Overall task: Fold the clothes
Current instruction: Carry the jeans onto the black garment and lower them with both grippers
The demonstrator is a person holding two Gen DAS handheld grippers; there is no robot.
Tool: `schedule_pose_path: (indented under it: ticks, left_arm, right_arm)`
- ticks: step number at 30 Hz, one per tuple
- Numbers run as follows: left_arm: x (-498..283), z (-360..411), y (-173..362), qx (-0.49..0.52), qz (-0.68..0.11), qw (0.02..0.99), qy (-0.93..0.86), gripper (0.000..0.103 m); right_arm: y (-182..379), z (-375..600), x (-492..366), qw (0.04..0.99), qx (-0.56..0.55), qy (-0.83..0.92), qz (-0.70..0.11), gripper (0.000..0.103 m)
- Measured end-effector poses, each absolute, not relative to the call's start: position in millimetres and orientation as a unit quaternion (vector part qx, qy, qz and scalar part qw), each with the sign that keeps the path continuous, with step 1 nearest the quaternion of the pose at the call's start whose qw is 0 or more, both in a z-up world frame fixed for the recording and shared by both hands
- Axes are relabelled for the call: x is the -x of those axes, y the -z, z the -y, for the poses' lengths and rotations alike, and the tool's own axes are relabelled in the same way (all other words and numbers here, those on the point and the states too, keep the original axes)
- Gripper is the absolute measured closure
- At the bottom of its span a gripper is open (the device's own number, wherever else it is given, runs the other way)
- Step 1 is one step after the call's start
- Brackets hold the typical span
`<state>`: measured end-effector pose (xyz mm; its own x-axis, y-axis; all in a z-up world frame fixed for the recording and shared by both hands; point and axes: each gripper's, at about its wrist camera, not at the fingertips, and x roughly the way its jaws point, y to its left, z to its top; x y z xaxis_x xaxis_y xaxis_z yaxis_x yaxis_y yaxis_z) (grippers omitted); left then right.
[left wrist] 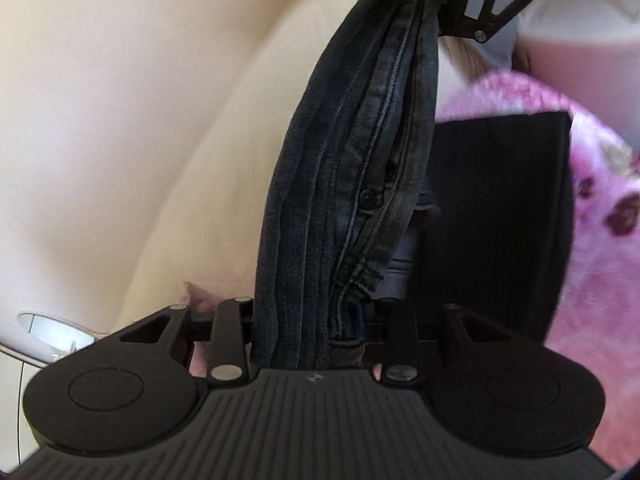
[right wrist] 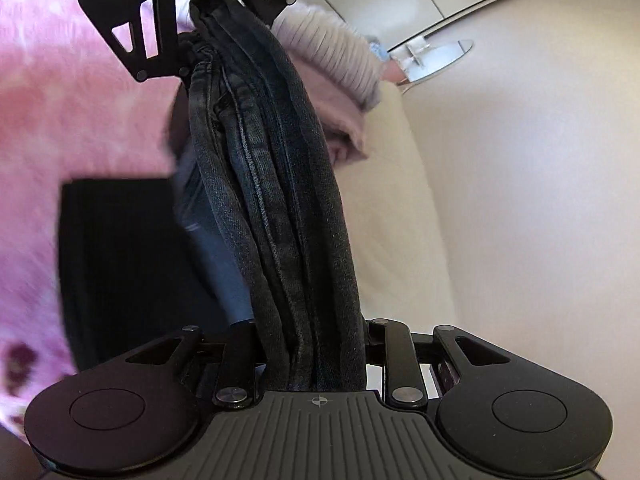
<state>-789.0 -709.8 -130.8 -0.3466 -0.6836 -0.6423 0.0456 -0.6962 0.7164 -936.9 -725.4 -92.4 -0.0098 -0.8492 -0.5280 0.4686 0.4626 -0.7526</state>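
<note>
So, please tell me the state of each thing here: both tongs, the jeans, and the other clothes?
Left tongs: shut on the dark jeans.
Right tongs: shut on the same jeans.
Dark jeans: bunched lengthwise, stretched between the two tongs, lifted.
Black garment: lying flat, folded, on the pink blanket.
Pale ribbed garment: lying loose on the cream surface.
</note>
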Motion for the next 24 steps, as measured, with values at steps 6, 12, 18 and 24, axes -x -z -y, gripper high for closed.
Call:
schedule_pose_path:
  ticks: [6,12,18,24]
  left_arm:
    - [813,726,255,-0.587,0.254,0.202,0.741,0.062]
    - [796,728,262,-0.577,0.268,0.190,0.748,0.056]
    - [809,734,277,-0.590,0.284,0.172,0.736,0.045]
    - [798,717,275,-0.587,0.294,0.189,0.730,0.050]
  right_arm:
    - [239,738,945,0.696,0.079,0.377,-0.605,0.073]
    - [229,704,957,0.690,0.074,0.400,-0.599,0.062]
    - [225,678,958,0.672,0.074,0.408,-0.614,0.062]
    - [232,657,946,0.634,0.088,0.413,-0.648,0.059]
